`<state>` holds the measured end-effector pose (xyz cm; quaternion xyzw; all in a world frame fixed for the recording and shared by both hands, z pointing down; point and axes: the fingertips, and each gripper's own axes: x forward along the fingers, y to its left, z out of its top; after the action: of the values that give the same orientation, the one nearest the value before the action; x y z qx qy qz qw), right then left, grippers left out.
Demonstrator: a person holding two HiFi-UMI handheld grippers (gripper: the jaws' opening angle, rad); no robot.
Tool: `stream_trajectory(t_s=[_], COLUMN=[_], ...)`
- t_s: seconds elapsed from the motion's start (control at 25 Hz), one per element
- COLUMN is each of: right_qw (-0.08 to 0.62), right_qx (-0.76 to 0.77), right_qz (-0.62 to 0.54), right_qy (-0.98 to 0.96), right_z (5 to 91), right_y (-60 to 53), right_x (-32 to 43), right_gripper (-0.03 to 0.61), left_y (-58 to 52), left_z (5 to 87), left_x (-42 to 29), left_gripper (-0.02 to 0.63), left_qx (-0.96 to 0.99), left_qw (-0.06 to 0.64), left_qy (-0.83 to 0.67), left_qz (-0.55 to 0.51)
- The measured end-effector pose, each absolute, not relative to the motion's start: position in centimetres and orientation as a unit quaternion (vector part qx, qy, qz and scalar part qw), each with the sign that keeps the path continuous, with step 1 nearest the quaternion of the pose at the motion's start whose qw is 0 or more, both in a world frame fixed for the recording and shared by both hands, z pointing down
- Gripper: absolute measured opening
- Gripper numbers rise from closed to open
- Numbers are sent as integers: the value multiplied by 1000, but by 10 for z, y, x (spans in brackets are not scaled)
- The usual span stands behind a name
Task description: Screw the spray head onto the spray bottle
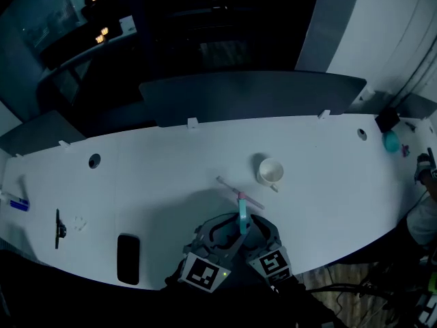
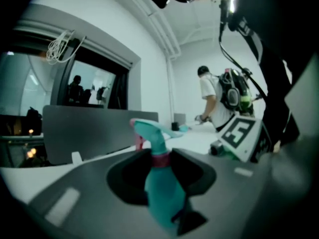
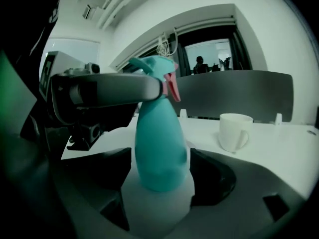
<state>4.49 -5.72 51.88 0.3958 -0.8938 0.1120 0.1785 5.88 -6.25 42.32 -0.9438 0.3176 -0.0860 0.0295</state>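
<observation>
A teal spray bottle (image 1: 242, 219) with a teal spray head (image 2: 149, 131) and a pink collar (image 2: 160, 159) stands upright between both grippers near the table's front edge. My left gripper (image 2: 162, 162) is shut on the pink collar at the neck, just under the head. In the right gripper view it reaches across from the left as a grey bar (image 3: 107, 88) at the bottle's top. My right gripper (image 3: 160, 169) is shut on the bottle's wide lower body (image 3: 159, 148), one jaw against each side. The pink trigger (image 3: 173, 87) points toward the far side.
A white mug (image 1: 270, 171) stands just beyond the bottle, also in the right gripper view (image 3: 234, 131). A thin pale stick (image 1: 229, 185) lies by it. A black phone (image 1: 128, 258) and a dark clip (image 1: 59, 228) lie left. A grey partition (image 1: 252, 96) lines the back edge. A person (image 2: 214, 101) stands at the far end.
</observation>
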Motion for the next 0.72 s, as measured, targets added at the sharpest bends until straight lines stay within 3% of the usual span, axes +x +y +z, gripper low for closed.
stream_trajectory(t_s=[0.12,0.56,0.72], right_qw=[188,207,211], right_qx=[375,88,98], right_qz=[99,30,42], right_qy=[-902,-974,-972], right_z=[520,528,527], right_y=[-58,-41,-44], right_x=[42,34,31], right_gripper=[339,337,339], left_y=[-62,-42,-45], left_z=[423,431,426], left_x=[59,51,48], left_gripper=[133,133,133], left_qx=[-943,-986,-984], left_qw=[24,8,17], left_qy=[322,135,147], left_qz=[-81,-92,-97])
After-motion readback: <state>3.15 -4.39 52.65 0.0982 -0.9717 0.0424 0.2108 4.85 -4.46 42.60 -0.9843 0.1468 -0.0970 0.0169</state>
